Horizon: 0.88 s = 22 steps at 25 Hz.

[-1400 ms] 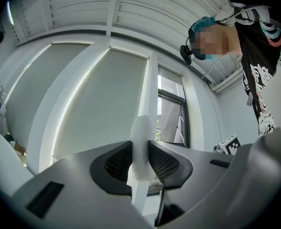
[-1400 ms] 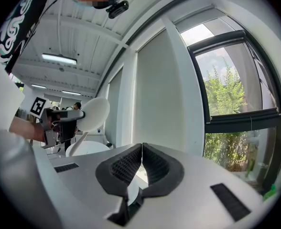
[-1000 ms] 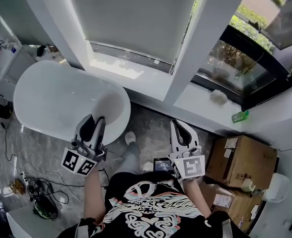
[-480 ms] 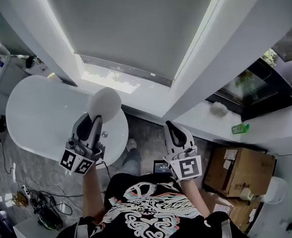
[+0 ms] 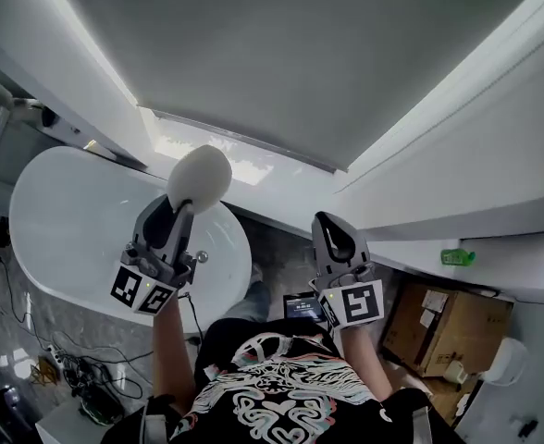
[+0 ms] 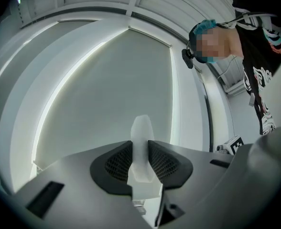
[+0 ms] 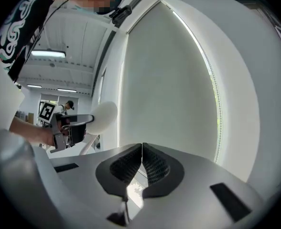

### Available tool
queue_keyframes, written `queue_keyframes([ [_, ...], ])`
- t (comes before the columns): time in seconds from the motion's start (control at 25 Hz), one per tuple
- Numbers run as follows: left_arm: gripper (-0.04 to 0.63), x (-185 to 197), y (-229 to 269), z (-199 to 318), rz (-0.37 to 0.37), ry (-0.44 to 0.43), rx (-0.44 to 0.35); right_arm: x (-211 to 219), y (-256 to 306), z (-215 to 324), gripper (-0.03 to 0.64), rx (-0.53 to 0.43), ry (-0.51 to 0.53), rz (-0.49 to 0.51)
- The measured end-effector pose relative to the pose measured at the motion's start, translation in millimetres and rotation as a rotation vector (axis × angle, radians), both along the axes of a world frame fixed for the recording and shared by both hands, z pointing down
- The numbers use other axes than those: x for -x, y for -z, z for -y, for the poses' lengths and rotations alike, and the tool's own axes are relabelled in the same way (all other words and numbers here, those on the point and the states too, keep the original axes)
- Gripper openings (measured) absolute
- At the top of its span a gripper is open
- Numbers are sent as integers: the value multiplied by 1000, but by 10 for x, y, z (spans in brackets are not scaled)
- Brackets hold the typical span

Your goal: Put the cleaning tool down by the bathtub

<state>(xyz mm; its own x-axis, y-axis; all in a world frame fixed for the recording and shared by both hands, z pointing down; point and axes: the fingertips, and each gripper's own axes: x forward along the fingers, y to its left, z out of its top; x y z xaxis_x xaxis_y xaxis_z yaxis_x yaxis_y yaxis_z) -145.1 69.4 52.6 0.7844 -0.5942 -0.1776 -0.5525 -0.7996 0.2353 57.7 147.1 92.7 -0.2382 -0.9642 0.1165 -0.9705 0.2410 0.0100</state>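
Note:
My left gripper (image 5: 178, 215) is shut on a white cleaning tool, whose rounded pale head (image 5: 199, 178) sticks up past the fingertips, above the far rim of the white oval bathtub (image 5: 59, 220). In the left gripper view the tool's white handle (image 6: 141, 142) is pinched between the two black pads, pointing up at the window blind. My right gripper (image 5: 331, 226) hovers to the right of the tub, shut with nothing in it; its pads (image 7: 150, 166) meet. The right gripper view also shows the tool's head (image 7: 102, 118) at the left.
A drain knob (image 5: 201, 257) shows in the tub. A large window blind (image 5: 281, 63) fills the wall ahead. Cables and a power strip (image 5: 73, 373) lie on the floor at lower left. Cardboard boxes (image 5: 452, 326) stand at lower right, and a green bottle (image 5: 458, 256) sits on the sill.
Both grippers have risen, and the left one has lifted the tool's head from over the tub basin to above its far rim. The view has tilted toward the blind.

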Motion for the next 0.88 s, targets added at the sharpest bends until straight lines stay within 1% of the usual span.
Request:
queue_keyframes([
  [0.16,112,4,-60,303,10,-10,-7,87,-9,271,28,-32,54,13],
  [0.32,112,10,-165,472,7,8,14,92,-90,487,28,-12,61,-2],
  [0.44,112,-24,-215,552,23,26,20,87,-93,631,28,-15,85,4],
  [0.52,112,-65,-232,591,51,42,12,80,-92,726,28,-17,106,16],
  [0.76,112,-264,-422,730,208,38,-8,34,-238,1029,28,6,151,-11],
  [0.88,112,-380,-601,845,233,40,13,-21,-396,1149,28,37,156,11],
])
